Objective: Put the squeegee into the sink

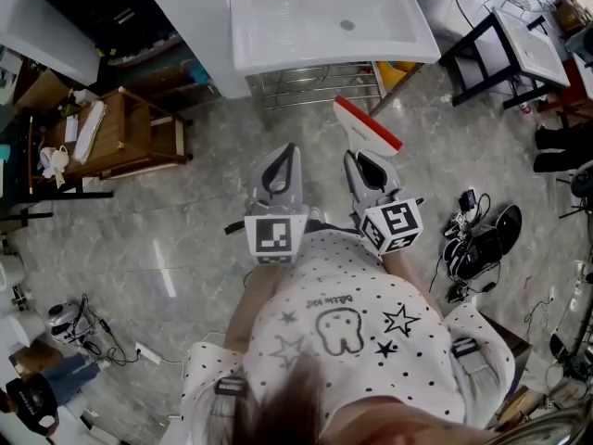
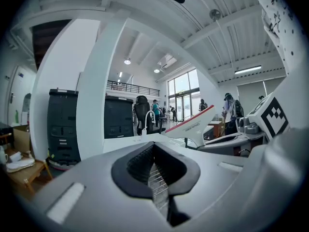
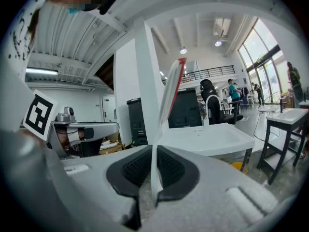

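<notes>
The squeegee (image 1: 367, 127) is white with a red blade edge. My right gripper (image 1: 369, 160) is shut on its thin white handle, and the blade points toward the white sink (image 1: 278, 26) just ahead. In the right gripper view the handle runs between the pads (image 3: 137, 168), and the squeegee's blade (image 3: 172, 88) rises above them with the sink (image 3: 207, 139) beyond. My left gripper (image 1: 283, 153) hangs beside it on the left, shut with nothing in it. From the left gripper view the squeegee (image 2: 193, 127) shows to the right, with the sink's faucet (image 2: 147, 121) behind.
A wire rack (image 1: 315, 86) sits under the sink. A wooden trolley (image 1: 111, 137) stands at the left. At the right are a black stand carrying another white basin (image 1: 523, 44) and cables and devices on the marble floor (image 1: 477, 239).
</notes>
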Available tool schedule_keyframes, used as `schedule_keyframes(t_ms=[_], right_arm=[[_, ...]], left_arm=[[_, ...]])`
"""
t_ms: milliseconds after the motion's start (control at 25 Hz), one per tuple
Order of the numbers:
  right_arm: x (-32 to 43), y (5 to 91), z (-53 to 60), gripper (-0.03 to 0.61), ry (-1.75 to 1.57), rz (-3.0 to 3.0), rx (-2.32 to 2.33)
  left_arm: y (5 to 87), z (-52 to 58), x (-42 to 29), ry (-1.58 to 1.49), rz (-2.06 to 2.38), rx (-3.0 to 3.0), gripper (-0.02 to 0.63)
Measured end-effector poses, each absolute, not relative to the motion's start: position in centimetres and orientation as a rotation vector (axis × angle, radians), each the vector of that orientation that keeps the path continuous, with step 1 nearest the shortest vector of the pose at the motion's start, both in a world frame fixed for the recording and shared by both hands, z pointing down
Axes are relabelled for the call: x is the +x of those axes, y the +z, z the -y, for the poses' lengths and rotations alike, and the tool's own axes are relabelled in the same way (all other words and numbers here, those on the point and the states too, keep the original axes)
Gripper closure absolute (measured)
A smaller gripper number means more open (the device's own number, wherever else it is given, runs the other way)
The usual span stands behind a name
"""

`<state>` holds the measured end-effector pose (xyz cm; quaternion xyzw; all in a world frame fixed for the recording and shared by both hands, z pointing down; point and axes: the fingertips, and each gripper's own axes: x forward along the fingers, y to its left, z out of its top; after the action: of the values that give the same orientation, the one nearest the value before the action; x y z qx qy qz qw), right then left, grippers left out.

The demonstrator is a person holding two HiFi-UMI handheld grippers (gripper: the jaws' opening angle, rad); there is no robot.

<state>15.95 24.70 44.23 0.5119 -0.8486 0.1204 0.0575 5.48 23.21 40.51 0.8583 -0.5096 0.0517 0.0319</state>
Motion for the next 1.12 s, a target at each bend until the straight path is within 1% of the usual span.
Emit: schedule_keyframes(t_ms=[640,1120], right_arm=[[12.5,44.8,-18.6,0.555,0.445,2.494,1.624],[8.9,45.0,-14.9,0.555,0.386,2.46,1.655]], left_arm=[[40.9,-16.0,2.6,0.158,1.402,2.675,0.617],[40.5,-11.6,-1.4,0.103,1.393,2.697,0.617]])
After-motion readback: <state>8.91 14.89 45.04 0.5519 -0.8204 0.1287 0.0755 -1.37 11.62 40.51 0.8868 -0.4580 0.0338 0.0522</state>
